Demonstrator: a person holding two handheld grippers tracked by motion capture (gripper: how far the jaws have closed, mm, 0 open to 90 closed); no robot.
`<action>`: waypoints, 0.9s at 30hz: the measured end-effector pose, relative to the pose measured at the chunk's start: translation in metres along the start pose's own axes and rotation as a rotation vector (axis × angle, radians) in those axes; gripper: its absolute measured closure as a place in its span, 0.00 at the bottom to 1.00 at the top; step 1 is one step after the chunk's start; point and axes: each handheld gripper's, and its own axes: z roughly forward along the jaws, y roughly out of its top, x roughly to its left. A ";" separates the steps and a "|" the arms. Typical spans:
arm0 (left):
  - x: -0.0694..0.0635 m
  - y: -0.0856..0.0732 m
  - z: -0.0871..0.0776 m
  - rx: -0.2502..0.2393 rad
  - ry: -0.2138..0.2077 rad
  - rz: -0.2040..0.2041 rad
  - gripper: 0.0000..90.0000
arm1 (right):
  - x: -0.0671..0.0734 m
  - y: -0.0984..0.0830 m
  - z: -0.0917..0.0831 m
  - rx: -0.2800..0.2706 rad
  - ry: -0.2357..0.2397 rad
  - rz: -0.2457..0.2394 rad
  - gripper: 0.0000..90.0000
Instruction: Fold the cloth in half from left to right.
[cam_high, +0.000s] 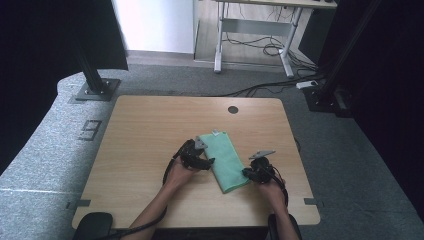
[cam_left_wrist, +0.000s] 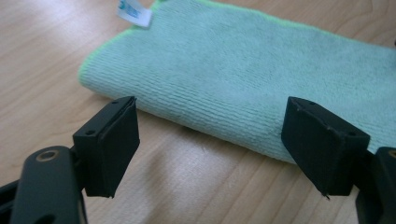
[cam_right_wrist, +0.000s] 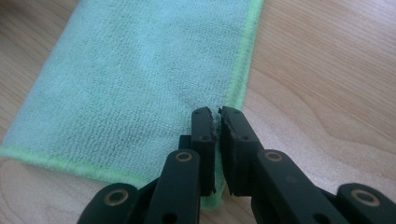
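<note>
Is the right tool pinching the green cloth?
Touching. The right gripper view shows the right tool with its jaws nearly shut on the bright hemmed edge of the green cloth, a sliver of cloth caught between them.

Both forearms entered from the bottom edge of the high view, each hand grasping a gripper low over the table. The left gripper (cam_high: 209, 161) lay tilted toward the person's right, its jaws standing wide apart with nothing between the pads (cam_left_wrist: 116, 144). The right gripper (cam_high: 246, 173) pointed toward the left one, its jaws nearly together and pinched on a green hem; the fingertips (cam_right_wrist: 205, 126) showed a thin slit between them. A cable trailed back from each gripper along the forearm. Both wrists were held low.
</note>
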 end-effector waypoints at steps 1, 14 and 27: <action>-0.001 -0.001 0.001 0.010 0.000 0.007 0.21 | 0.000 0.000 0.000 0.000 -0.009 -0.008 0.90; -0.012 -0.003 0.006 0.026 -0.016 -0.027 0.20 | -0.008 -0.004 -0.001 -0.011 -0.016 0.006 0.79; -0.010 -0.009 0.006 0.075 0.021 0.015 0.17 | 0.009 -0.001 0.003 -0.009 0.020 -0.056 0.77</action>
